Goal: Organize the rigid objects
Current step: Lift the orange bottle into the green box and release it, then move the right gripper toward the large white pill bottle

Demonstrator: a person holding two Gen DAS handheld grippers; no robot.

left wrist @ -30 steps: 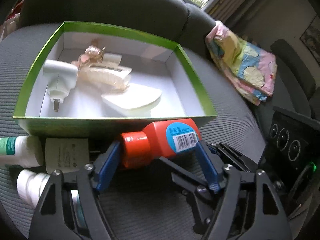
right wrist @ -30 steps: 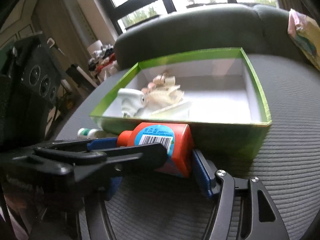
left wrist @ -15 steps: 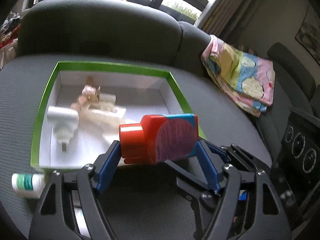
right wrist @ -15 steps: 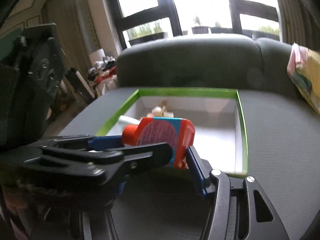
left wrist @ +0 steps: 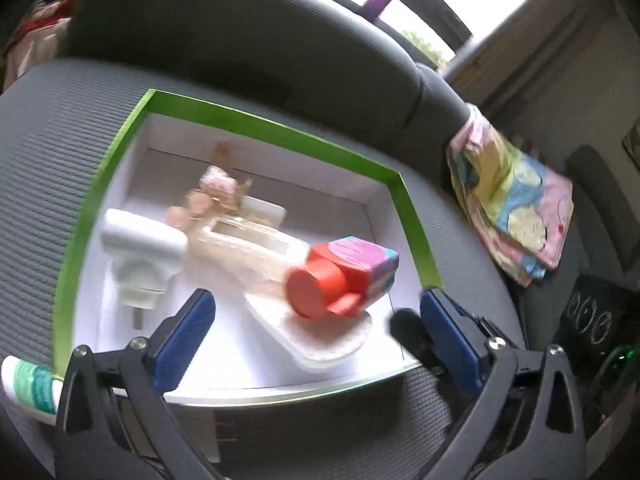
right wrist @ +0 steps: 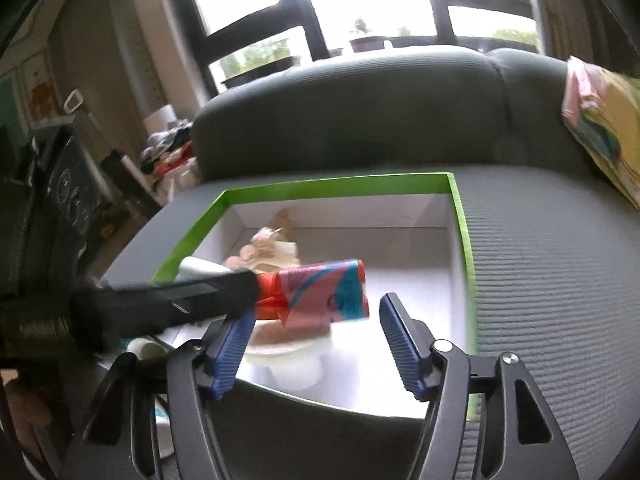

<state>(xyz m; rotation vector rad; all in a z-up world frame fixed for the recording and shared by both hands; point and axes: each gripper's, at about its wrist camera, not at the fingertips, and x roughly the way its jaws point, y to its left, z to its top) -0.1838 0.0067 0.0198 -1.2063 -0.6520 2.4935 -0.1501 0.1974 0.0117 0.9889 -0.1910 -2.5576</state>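
An orange bottle (left wrist: 340, 280) with a pink and blue label lies blurred inside the green-rimmed white box (left wrist: 416, 236), on top of a white flat object (left wrist: 320, 340). My left gripper (left wrist: 316, 328) is open and empty over the box's near edge. My right gripper (right wrist: 316, 344) is open and empty, just in front of the bottle (right wrist: 324, 292) and the box (right wrist: 464, 232). The left gripper's dark finger (right wrist: 168, 304) crosses the right wrist view. A white plug (left wrist: 140, 256) and hair clips (left wrist: 224, 204) lie in the box.
The box sits on a grey sofa seat (left wrist: 48, 128). A white tube with a green label (left wrist: 32, 384) lies outside the box at its near left corner. A colourful folded cloth (left wrist: 516, 200) lies at the right. A black speaker (left wrist: 596, 320) stands at the far right.
The left gripper carried the orange bottle over the box and opened. The bottle has dropped into the box onto the white object.
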